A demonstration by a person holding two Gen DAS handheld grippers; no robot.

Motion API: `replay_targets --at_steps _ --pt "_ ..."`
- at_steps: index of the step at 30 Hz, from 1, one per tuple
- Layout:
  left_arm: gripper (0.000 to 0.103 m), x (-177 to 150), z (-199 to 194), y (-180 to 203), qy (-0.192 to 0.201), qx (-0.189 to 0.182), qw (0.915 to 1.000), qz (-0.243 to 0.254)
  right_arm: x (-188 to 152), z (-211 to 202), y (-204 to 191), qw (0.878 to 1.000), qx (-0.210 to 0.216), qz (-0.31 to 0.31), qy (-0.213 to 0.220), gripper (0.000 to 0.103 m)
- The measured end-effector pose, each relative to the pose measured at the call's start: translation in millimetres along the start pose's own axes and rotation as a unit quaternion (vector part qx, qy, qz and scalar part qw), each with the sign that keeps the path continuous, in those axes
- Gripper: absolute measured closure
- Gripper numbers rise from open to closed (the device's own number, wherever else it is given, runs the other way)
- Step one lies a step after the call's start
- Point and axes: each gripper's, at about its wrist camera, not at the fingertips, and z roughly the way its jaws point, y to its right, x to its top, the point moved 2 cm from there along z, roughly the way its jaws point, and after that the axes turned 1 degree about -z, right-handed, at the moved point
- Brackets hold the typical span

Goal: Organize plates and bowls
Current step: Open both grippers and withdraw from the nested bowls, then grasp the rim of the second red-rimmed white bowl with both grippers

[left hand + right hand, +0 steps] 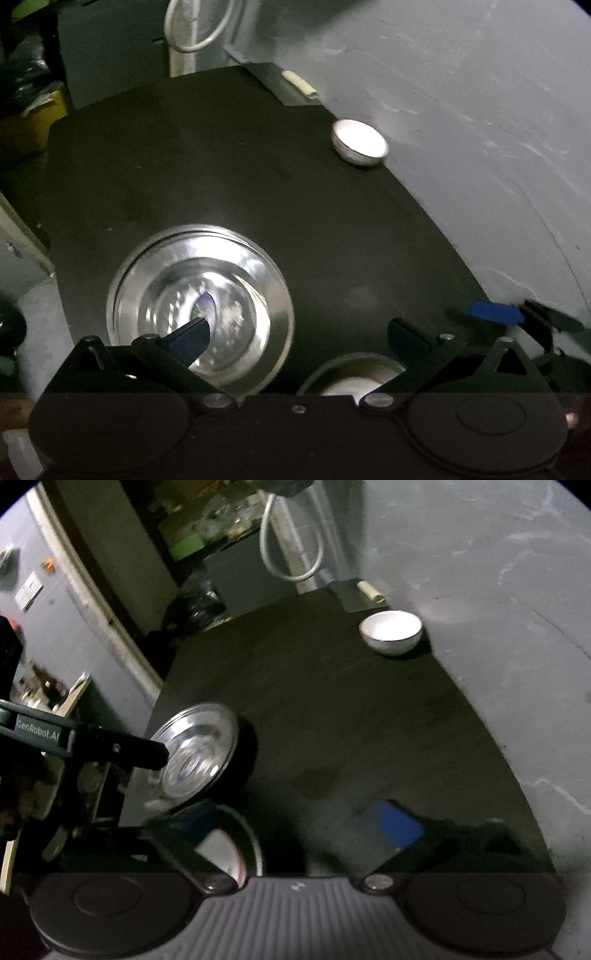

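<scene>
Left gripper [295,332] hangs wide-jawed, one finger over the steel plates [199,306] at the dark table's [258,166] left edge; nearer, right gripper [295,834] spread beside a dark-rimmed bowl [229,849], probably next for stacking; white bowl [391,632] far right, by the wall.

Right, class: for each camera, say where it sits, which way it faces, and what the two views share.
Left wrist: on the left gripper, looking forward over the dark table towards the grey wall; its own open fingers show, one above the steel plate.
Right wrist: on the right gripper, facing across the same table; its own open fingers show, and the left gripper enters from the left.
Shared: the table, steel plate and white bowl.
</scene>
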Motion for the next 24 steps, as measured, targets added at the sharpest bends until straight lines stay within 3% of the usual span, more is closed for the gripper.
replay_targets --at_steps 6,9,13,17,20,24 --pt "0.001 27.1 13.2 -8.1 0.029 0.006 0.9992 -0.028 3.1 23.9 15.1 0.999 0.001 0.031 0.027 0.0" --pt "0.001 52.0 20.8 -9.3 0.06 0.005 0.9974 -0.041 14.3 35.0 25.0 0.997 -0.03 0.053 0.055 0.0" --pt "0.001 94.5 27.8 -11.2 0.129 -0.05 0.9862 -0.09 37.3 57.7 43.3 0.993 -0.045 0.087 0.065 0.0" --pt "0.001 135.8 49.2 -1.3 0.168 -0.058 0.9816 -0.069 60.2 76.1 57.2 0.987 -0.075 0.113 0.084 0.0" --pt "0.001 164.0 81.1 12.2 0.151 -0.045 0.9872 -0.022 75.1 86.0 66.5 0.978 -0.095 0.143 0.115 0.0" --pt "0.001 189.8 130.5 23.9 0.092 -0.053 0.9941 0.023 87.8 98.0 72.3 0.959 -0.151 0.17 0.167 0.0"
